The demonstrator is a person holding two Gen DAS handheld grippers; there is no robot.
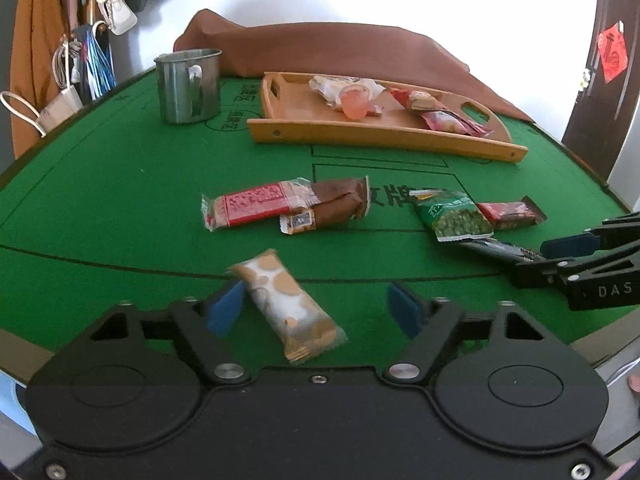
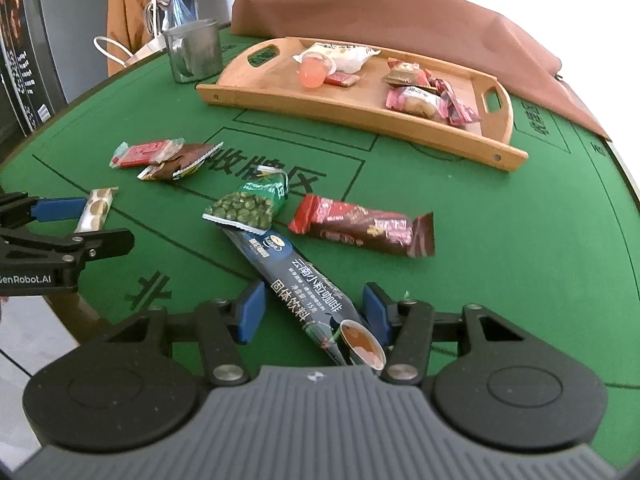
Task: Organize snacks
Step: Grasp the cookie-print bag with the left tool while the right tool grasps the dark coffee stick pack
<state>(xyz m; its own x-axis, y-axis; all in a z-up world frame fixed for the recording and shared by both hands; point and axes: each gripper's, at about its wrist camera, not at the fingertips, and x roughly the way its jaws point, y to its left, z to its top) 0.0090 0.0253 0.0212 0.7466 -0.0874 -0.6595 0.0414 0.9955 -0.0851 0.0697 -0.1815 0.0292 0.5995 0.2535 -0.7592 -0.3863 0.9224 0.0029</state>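
My left gripper [image 1: 318, 312] is open around a white-and-tan snack bar [image 1: 286, 306] lying on the green table; the left pad touches it, the right pad stands apart. My right gripper [image 2: 314, 316] is open around a dark coffee sachet [image 2: 298, 284] on the felt. A green pea packet [image 2: 250, 204], a red-brown bar [image 2: 360, 230], and a red wafer pack [image 1: 252, 204] overlapping a brown snack [image 1: 332, 204] lie loose. The wooden tray [image 1: 360, 132] at the back holds several snacks and a pink jelly cup [image 1: 354, 100].
A steel mug [image 1: 188, 86] stands left of the tray. A brown cloth [image 1: 328, 46] lies behind the tray. Bags and clothes hang at the far left. The table edge curves close on the right.
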